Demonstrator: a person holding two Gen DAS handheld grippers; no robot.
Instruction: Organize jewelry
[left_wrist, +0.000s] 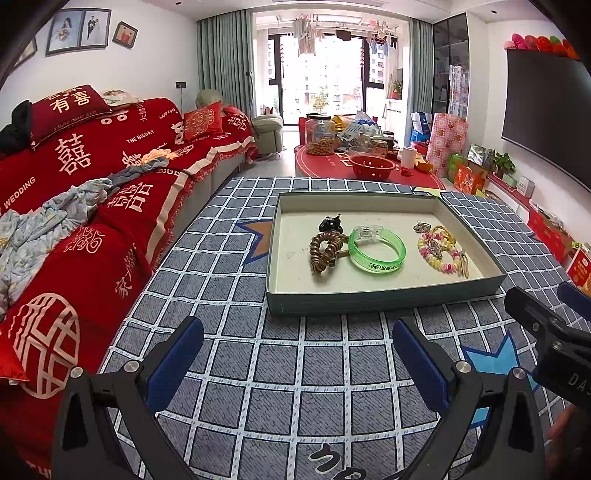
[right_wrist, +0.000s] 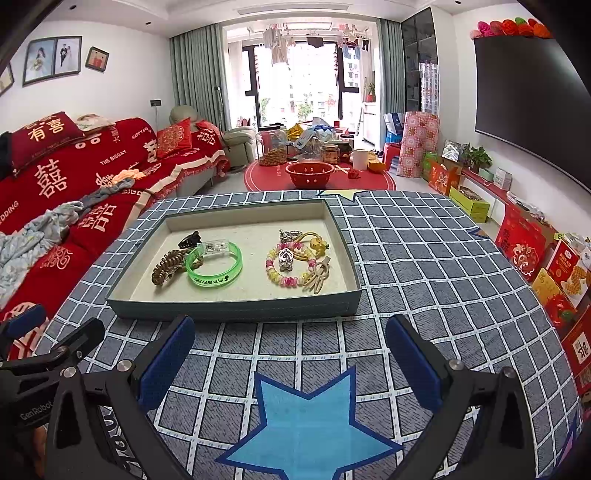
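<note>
A shallow grey-green box tray (left_wrist: 384, 297) (right_wrist: 236, 308) sits on the checked cloth ahead of both grippers. Inside lie a green bangle (left_wrist: 376, 251) (right_wrist: 214, 264), a brown coil hair tie (left_wrist: 323, 251) (right_wrist: 168, 266), a black claw clip (left_wrist: 330, 222) (right_wrist: 189, 238), a pastel bead bracelet (left_wrist: 439, 254) (right_wrist: 290, 267) with a silver charm, yellow ties and a beige hair clip (right_wrist: 317, 277). My left gripper (left_wrist: 295, 354) is open and empty, short of the tray. My right gripper (right_wrist: 290, 354) is open and empty, near the tray's front right corner.
The blue-grey checked cloth (right_wrist: 424, 266) with blue stars covers the table. A red-covered sofa (left_wrist: 74, 206) runs along the left. A round red table (left_wrist: 369, 170) with jars and a red colander stands beyond. Boxes (right_wrist: 524, 243) line the right wall.
</note>
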